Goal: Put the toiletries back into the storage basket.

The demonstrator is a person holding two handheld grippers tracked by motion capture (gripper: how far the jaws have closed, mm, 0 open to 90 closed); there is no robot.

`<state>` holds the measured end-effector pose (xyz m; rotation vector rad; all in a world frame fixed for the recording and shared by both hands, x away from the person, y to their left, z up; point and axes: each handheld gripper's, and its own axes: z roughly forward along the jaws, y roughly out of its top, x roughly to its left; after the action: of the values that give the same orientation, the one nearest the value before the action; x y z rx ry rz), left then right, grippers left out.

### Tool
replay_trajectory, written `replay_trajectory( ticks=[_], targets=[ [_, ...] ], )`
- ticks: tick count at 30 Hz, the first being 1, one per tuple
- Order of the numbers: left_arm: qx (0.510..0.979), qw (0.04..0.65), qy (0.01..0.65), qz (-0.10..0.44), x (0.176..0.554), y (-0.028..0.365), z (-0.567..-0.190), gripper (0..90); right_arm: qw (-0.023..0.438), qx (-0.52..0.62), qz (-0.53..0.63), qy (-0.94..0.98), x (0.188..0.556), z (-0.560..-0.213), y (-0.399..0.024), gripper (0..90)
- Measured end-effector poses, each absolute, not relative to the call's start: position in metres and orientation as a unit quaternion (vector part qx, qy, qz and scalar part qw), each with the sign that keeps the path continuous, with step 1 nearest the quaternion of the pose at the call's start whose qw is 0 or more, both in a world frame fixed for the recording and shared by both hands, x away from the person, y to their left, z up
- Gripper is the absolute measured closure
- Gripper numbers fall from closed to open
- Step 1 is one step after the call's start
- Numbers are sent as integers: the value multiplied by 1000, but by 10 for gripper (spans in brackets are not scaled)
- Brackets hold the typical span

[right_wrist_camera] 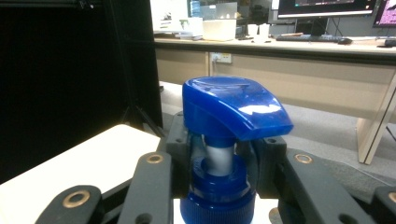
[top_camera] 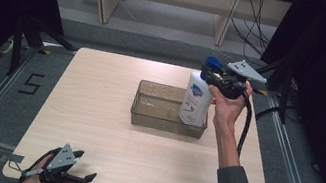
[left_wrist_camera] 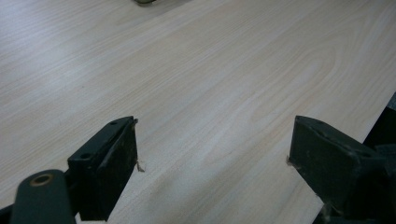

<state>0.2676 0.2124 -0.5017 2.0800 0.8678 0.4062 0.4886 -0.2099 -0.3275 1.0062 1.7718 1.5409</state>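
down at the near left corner of the bench the left gripper sat low, its jaws spread wide with nothing between them; the left gripper view had only bare wood grain running between the two black pads. it was well apart from everything else, idle by the look of it.

moving across to the middle, the clear tray lay with its long side running left to right, nearer the far edge than the near one, and its left part looked empty.

and at the tray's right end stood the bottle, white body, blue pump head, upright, long axis straight up and down. its base sat in the tray's right end, though whether it rested on the tray floor or hung just above it could not be told. the right gripper had it by the neck: in the right gripper view the jaws were closed in on the collar just under the pump head, one each side.

so the relation that mattered, as i judged it: the bottle hung directly below the right gripper, vertical over the tray's right end, and the right hand was the only one near it. any next move, lift or set-down, would run along that upright axis.
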Motion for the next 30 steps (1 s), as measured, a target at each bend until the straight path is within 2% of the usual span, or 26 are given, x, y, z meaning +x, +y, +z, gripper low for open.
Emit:
replay_trajectory(
  ticks=[30],
  targets=[
    [821,419,352,161,267,210,-504,148,284,385,580,659,477,-352,-217,658]
  ],
)
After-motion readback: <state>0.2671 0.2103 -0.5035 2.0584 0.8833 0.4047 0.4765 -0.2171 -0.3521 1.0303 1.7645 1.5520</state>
